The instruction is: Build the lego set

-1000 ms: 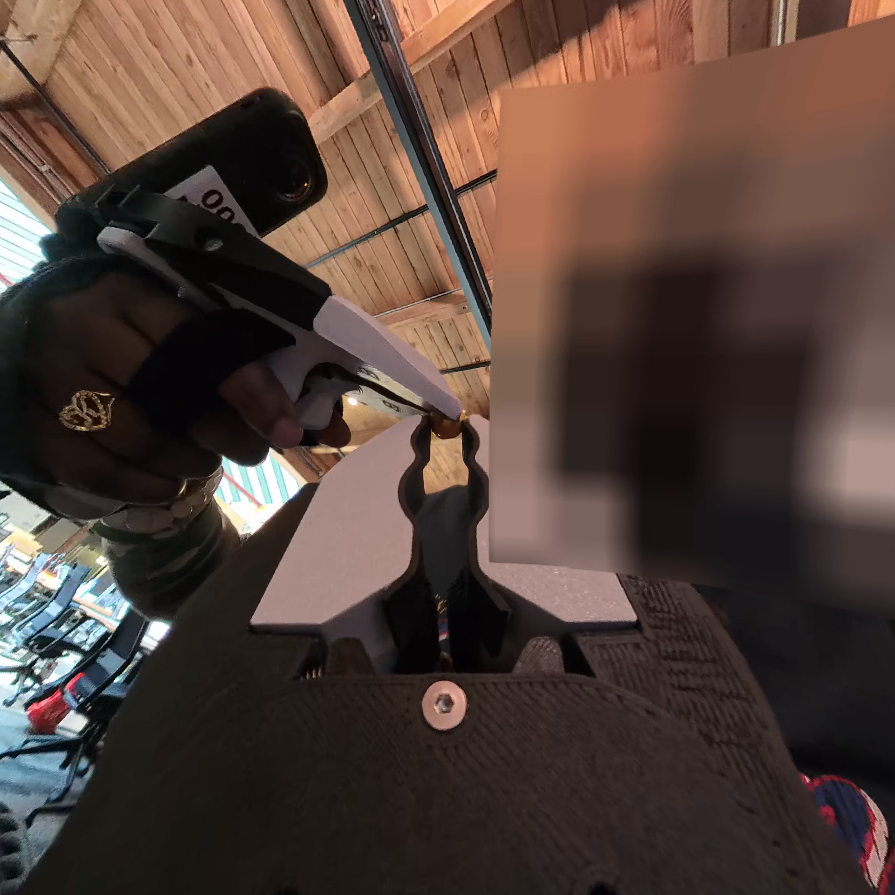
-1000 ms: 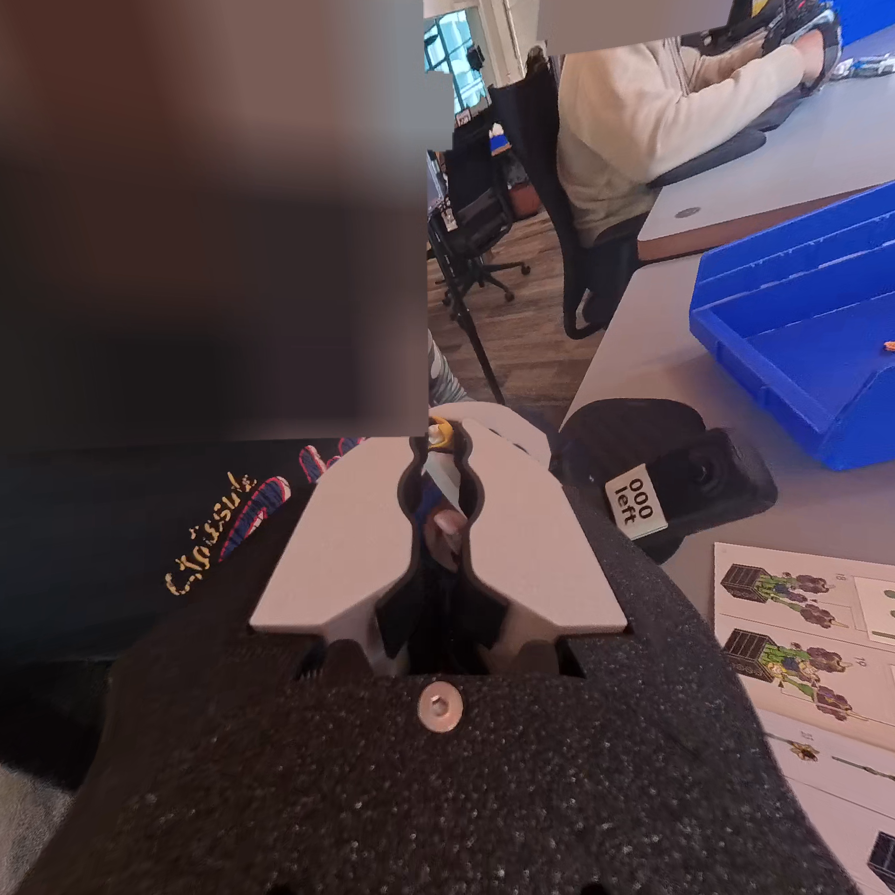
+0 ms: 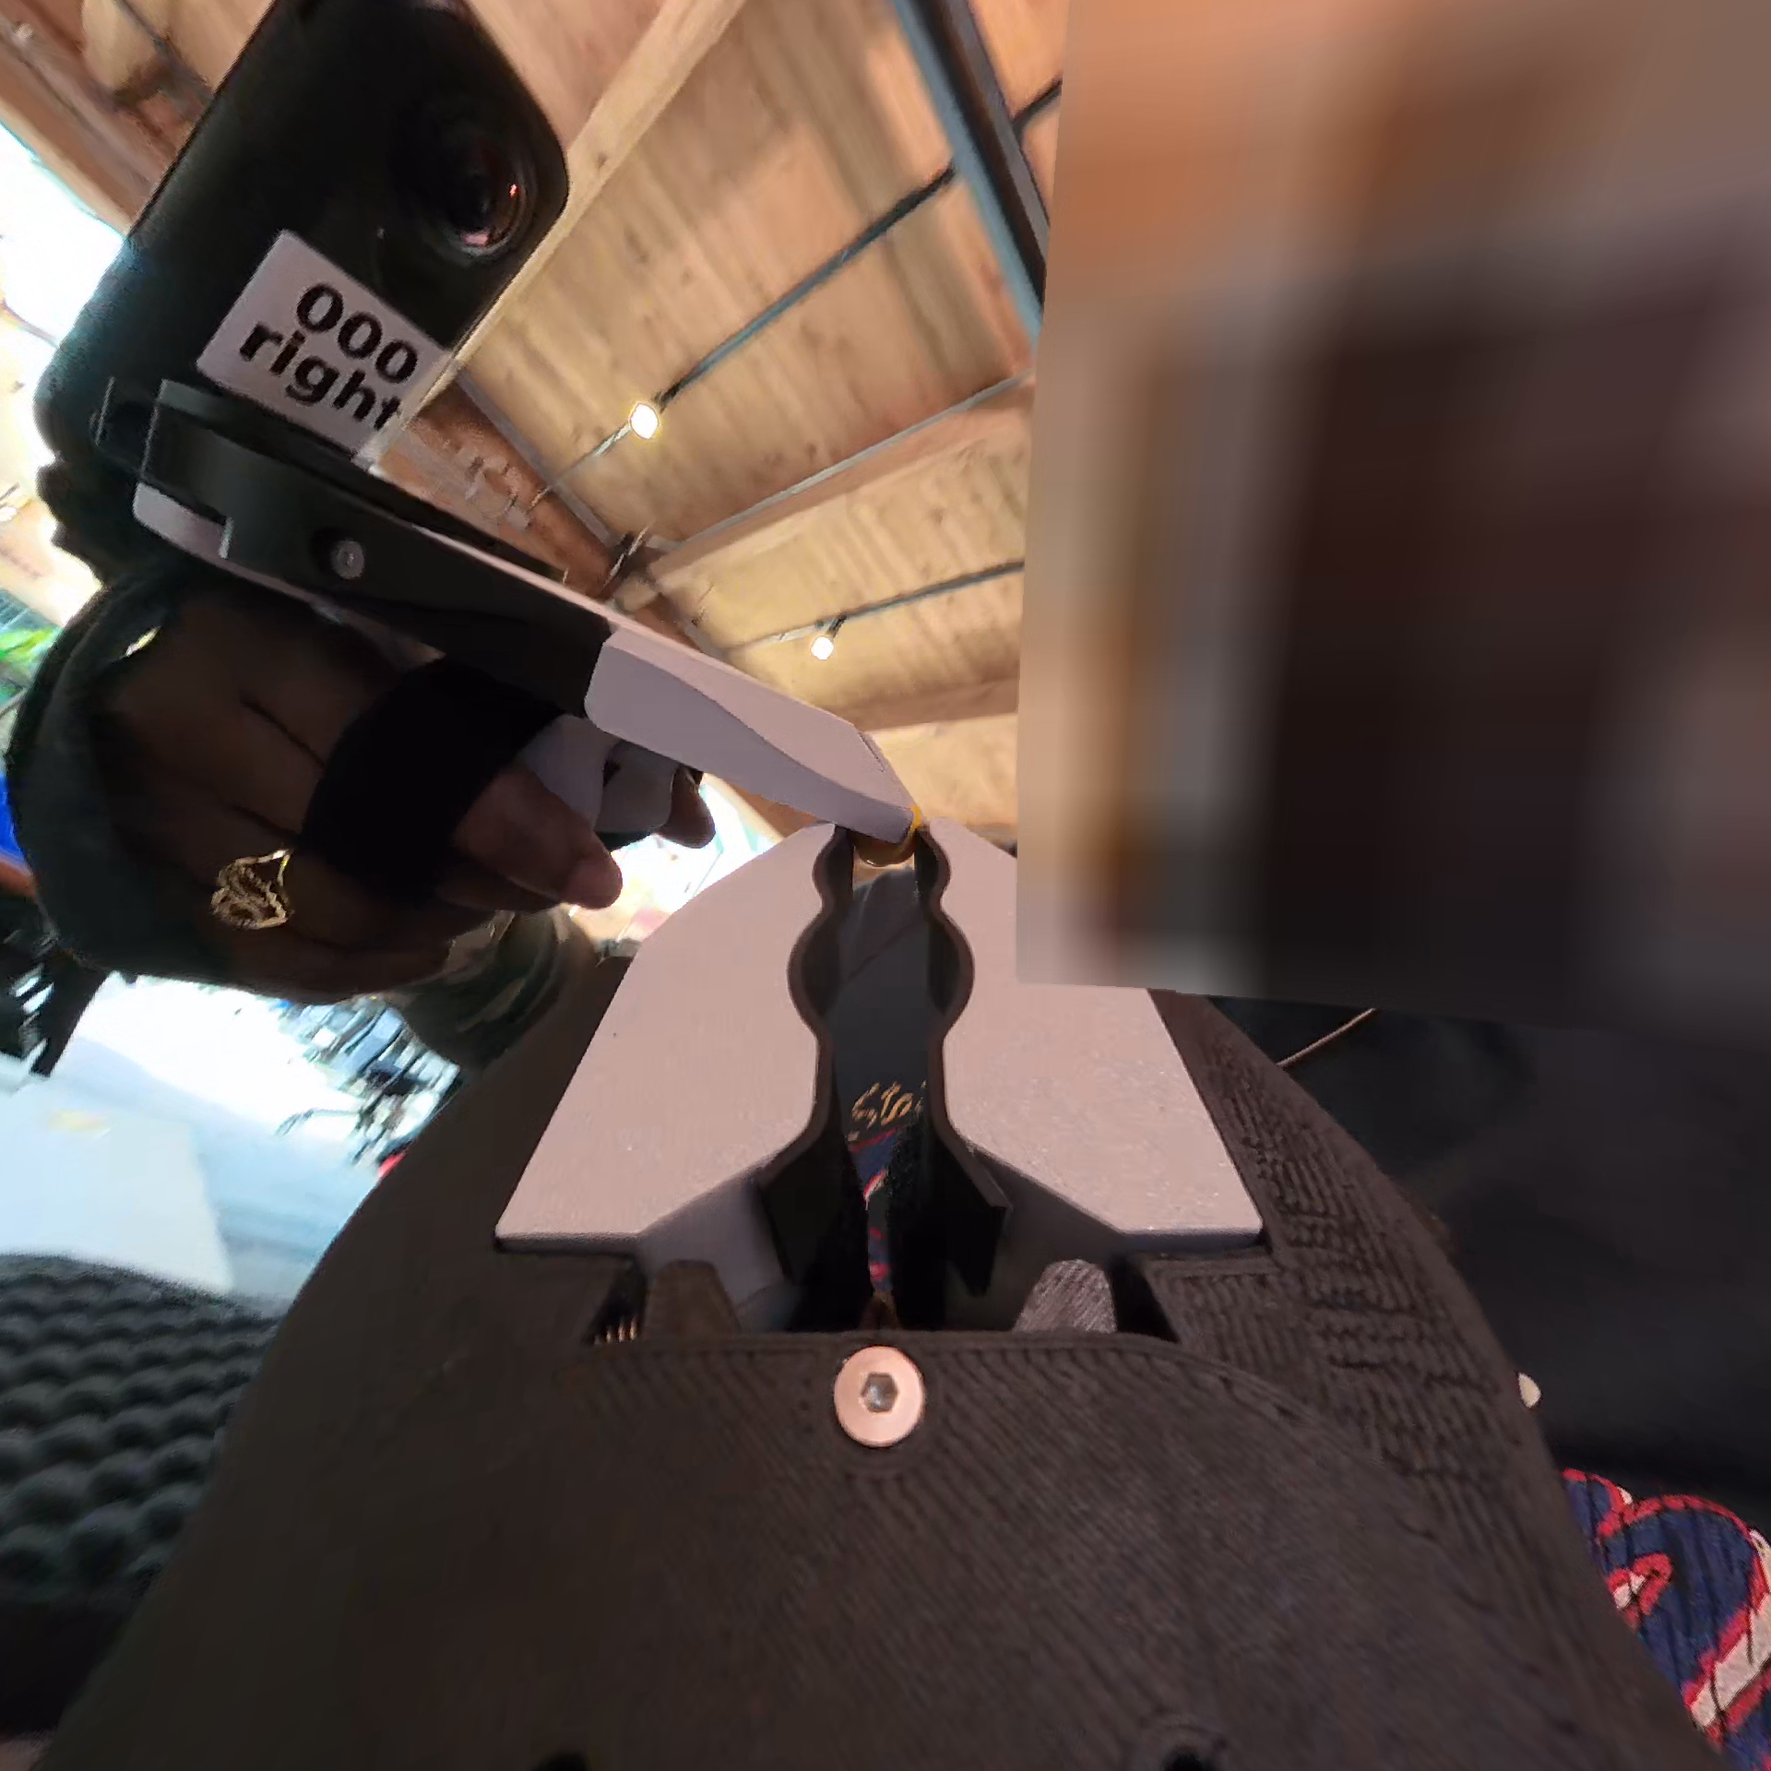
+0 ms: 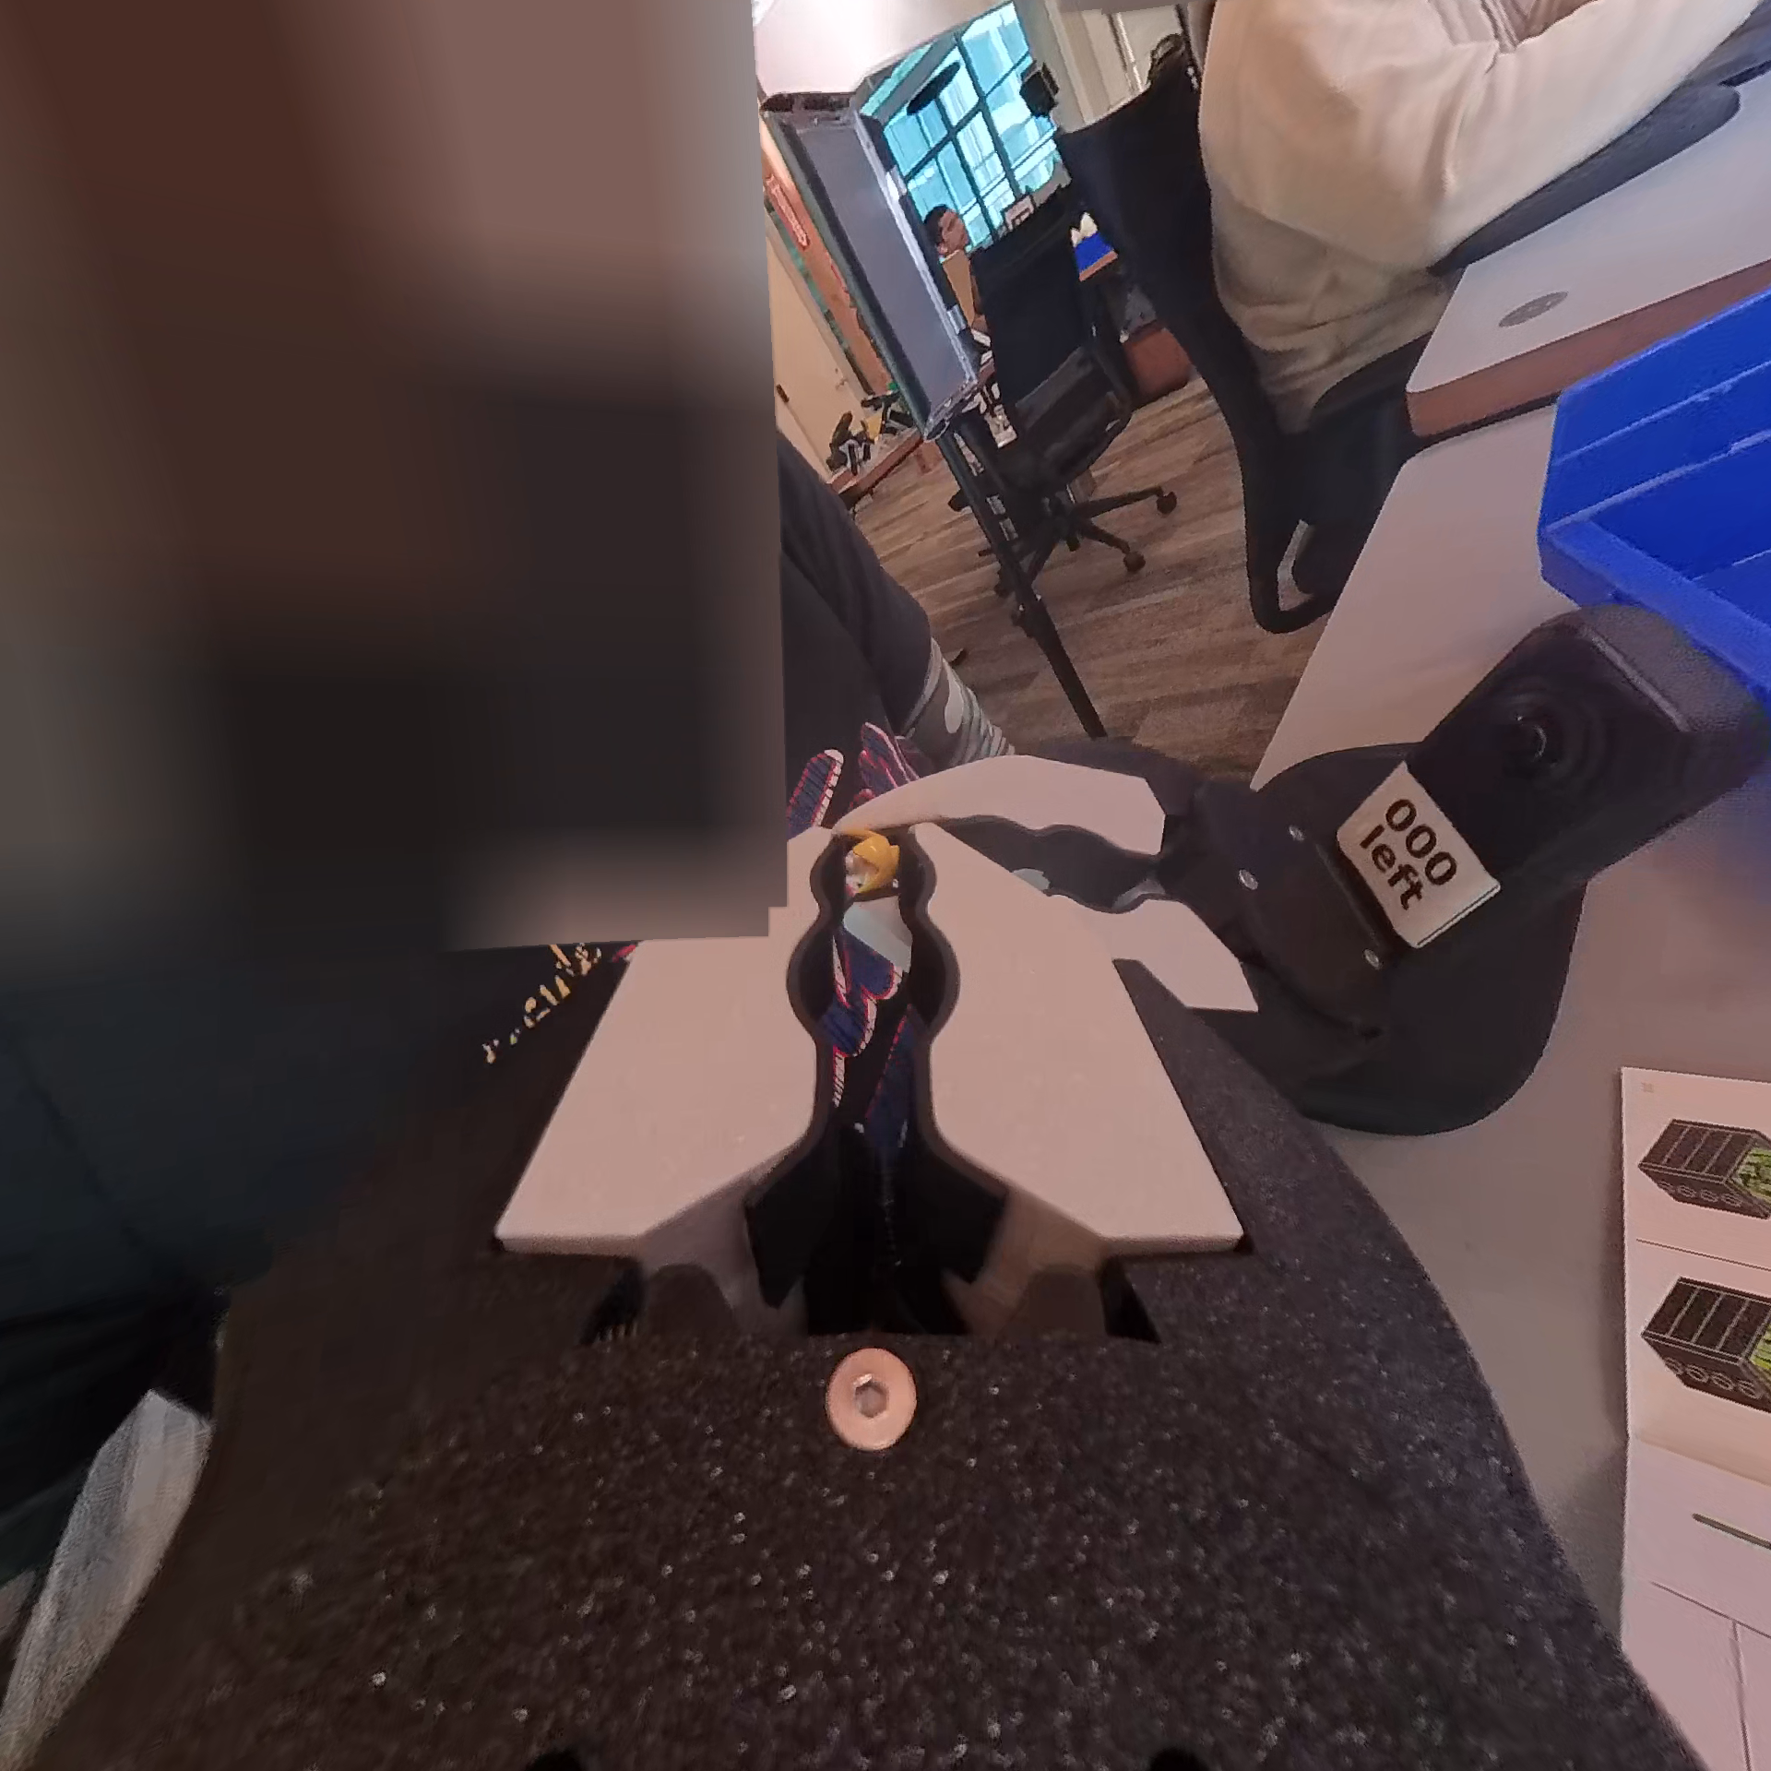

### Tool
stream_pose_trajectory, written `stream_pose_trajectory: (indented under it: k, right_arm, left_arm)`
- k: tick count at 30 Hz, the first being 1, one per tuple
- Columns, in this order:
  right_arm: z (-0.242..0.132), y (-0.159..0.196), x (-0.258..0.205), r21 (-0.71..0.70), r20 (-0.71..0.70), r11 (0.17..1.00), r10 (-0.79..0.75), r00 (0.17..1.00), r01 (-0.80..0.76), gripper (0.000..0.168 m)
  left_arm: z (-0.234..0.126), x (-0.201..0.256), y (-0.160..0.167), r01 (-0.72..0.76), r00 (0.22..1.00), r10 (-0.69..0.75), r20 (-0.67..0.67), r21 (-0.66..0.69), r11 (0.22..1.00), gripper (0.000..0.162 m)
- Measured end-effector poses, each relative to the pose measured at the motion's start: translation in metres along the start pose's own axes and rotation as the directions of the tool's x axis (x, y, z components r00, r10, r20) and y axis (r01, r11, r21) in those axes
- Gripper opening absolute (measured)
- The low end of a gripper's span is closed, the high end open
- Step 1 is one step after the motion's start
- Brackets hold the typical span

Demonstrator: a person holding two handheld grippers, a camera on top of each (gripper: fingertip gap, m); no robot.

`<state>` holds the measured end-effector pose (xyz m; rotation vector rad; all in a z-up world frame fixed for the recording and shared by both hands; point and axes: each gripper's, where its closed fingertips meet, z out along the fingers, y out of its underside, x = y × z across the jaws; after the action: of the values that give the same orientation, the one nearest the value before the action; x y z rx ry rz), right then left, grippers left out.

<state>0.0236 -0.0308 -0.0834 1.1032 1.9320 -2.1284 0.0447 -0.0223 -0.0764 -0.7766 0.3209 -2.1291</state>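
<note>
Both tools, the left tool (image 3: pixel 882 848) and right tool (image 4: pixel 867 848), are pinching one small yellow piece (image 4: pixel 872 856) at their tips, mating parts mid-air; next, a firm aligned squeeze seems needed.

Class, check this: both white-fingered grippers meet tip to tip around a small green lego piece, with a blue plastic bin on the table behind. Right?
Not quite: the small lego piece is yellow, not green, as the right wrist view shows. The right gripper and left gripper do meet around it, and the blue plastic bin is there.
</note>
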Motion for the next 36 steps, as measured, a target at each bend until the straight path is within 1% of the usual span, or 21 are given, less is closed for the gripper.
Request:
stream_pose_trajectory:
  k: [2, 6, 10, 12, 13, 14, 15, 17, 18, 19, 20, 21, 22, 23, 24, 25, 26, 27, 29, 32, 36]
  right_arm:
    - [0.001, 0.002, -0.001, -0.028, -0.003, 0.999, -0.041, 0.999, 0.041, 0.011]
    - [0.003, 0.004, -0.002, -0.06, -0.018, 0.991, -0.118, 0.993, 0.116, 0.011]
    - [0.004, 0.007, 0.005, -0.06, -0.044, 0.994, -0.098, 0.994, 0.095, 0.011]
    - [0.006, 0.002, 0.01, -0.023, -0.062, 0.996, -0.085, 0.995, 0.083, 0.012]
    - [0.006, -0.004, 0.014, 0.011, -0.085, 0.996, -0.088, 0.993, 0.089, 0.017]
    - [0.006, -0.01, 0.013, 0.053, -0.081, 0.992, -0.112, 0.99, 0.116, 0.032]
    - [0.004, -0.016, 0.017, 0.087, -0.126, 0.984, -0.143, 0.982, 0.155, 0.038]
    - [0.002, -0.021, 0.029, 0.079, -0.257, 0.952, -0.267, 0.929, 0.296, 0.032]
    - [0.002, -0.021, 0.035, 0.044, -0.33, 0.923, -0.347, 0.878, 0.381, 0.032]
    - [0.002, -0.022, 0.039, -0.005, -0.4, 0.88, -0.437, 0.806, 0.474, 0.031]
    - [0.003, -0.023, 0.043, -0.066, -0.47, 0.821, -0.528, 0.708, 0.568, 0.033]
    - [0.003, -0.025, 0.046, -0.146, -0.542, 0.745, -0.611, 0.577, 0.651, 0.032]
    - [0.002, -0.029, 0.049, -0.244, -0.605, 0.651, -0.681, 0.412, 0.719, 0.031]
    - [0.001, -0.033, 0.049, -0.359, -0.633, 0.542, -0.74, 0.229, 0.76, 0.027]
    - [0.002, -0.035, 0.048, -0.472, -0.625, 0.433, -0.779, 0.056, 0.768, 0.023]
    - [0.004, -0.036, 0.048, -0.562, -0.594, 0.348, -0.801, -0.074, 0.75, 0.021]
    - [0.006, -0.035, 0.05, -0.63, -0.563, 0.303, -0.813, -0.15, 0.715, 0.021]
    - [0.006, -0.035, 0.053, -0.668, -0.552, 0.295, -0.812, -0.189, 0.683, 0.022]
    - [0.005, -0.036, 0.055, -0.686, -0.562, 0.298, -0.797, -0.223, 0.663, 0.025]
    - [0.003, -0.039, 0.054, -0.724, -0.547, 0.255, -0.779, -0.306, 0.641, 0.021]
    - [0.002, -0.04, 0.057, -0.757, -0.536, 0.242, -0.762, -0.364, 0.607, 0.018]
  left_arm:
    - [0.0, 0.0, 0.003, -0.001, 1.0, 0.001, 0.019, -0.033, 0.999, 0.013]
    - [-0.001, 0.001, 0.005, 0.001, 1.0, 0.001, 0.025, -0.048, 0.999, 0.013]
    - [-0.008, 0.0, 0.003, 0.006, 1.0, -0.006, 0.03, -0.007, 1.0, 0.013]
    - [-0.011, 0.002, -0.001, 0.001, 1.0, -0.002, 0.013, 0.066, 0.998, 0.013]
    - [-0.014, 0.005, -0.008, 0.023, 1.0, -0.021, -0.02, 0.126, 0.992, 0.013]
    - [-0.019, 0.007, -0.017, 0.059, 0.997, -0.047, -0.065, 0.204, 0.977, 0.013]
    - [-0.024, 0.009, -0.027, 0.088, 0.993, -0.064, -0.097, 0.273, 0.958, 0.013]
    - [-0.028, 0.013, -0.035, 0.064, 0.994, -0.032, -0.106, 0.318, 0.946, 0.013]
    - [-0.029, 0.015, -0.037, 0.049, 0.995, -0.016, -0.103, 0.33, 0.943, 0.013]
    - [-0.03, 0.016, -0.041, 0.041, 0.995, -0.007, -0.097, 0.35, 0.936, 0.013]
    - [-0.033, 0.016, -0.046, 0.037, 0.996, -0.001, -0.093, 0.378, 0.925, 0.013]
    - [-0.037, 0.016, -0.051, 0.033, 0.996, 0.004, -0.088, 0.408, 0.912, 0.013]
    - [-0.04, 0.016, -0.054, 0.025, 0.997, 0.011, -0.079, 0.435, 0.9, 0.013]
    - [-0.042, 0.016, -0.057, 0.016, 0.997, 0.018, -0.071, 0.454, 0.891, 0.013]
    - [-0.043, 0.016, -0.059, 0.007, 0.998, 0.024, -0.061, 0.467, 0.884, 0.013]
    - [-0.043, 0.016, -0.061, 0.001, 0.998, 0.028, -0.053, 0.478, 0.878, 0.013]
    - [-0.043, 0.016, -0.061, -0.001, 0.998, 0.03, -0.052, 0.486, 0.874, 0.013]
    - [-0.043, 0.016, -0.062, 0.0, 0.998, 0.028, -0.05, 0.493, 0.87, 0.013]
    - [-0.042, 0.015, -0.061, -0.001, 0.999, 0.027, -0.044, 0.505, 0.863, 0.013]
    - [-0.042, 0.013, -0.061, -0.003, 0.999, 0.025, -0.034, 0.528, 0.849, 0.013]
    - [-0.041, 0.013, -0.064, 0.001, 0.999, 0.026, -0.04, 0.559, 0.829, 0.013]
